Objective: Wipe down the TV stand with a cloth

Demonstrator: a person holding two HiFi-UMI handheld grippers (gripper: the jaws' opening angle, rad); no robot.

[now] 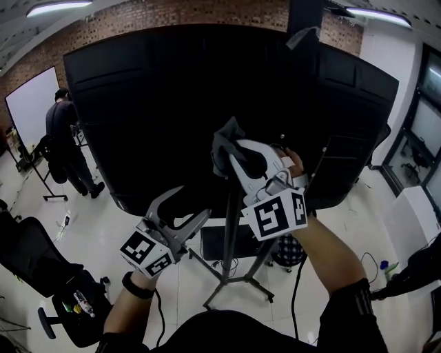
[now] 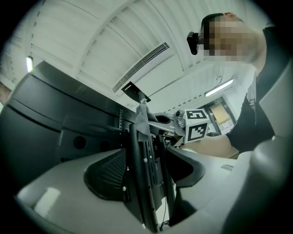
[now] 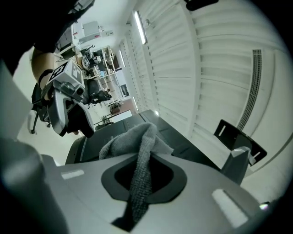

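A person [image 1: 63, 138] in dark clothes stood at the far left, back turned, just beside a whiteboard [image 1: 31, 103] on a wheeled frame. Behind them ran a brick wall [image 1: 172, 14], with one long ceiling light [image 1: 58, 7] at the upper left and another [image 1: 377, 16] at the upper right. A black office chair [image 1: 27, 251] sat at the lower left on the pale tiled floor [image 1: 89, 220]. Dark-framed glass panels [image 1: 420, 138] lined the right side. Overhead, a slotted vent [image 2: 141, 66] ran across the white ribbed ceiling. Cluttered shelves [image 3: 103, 59] stood far off.
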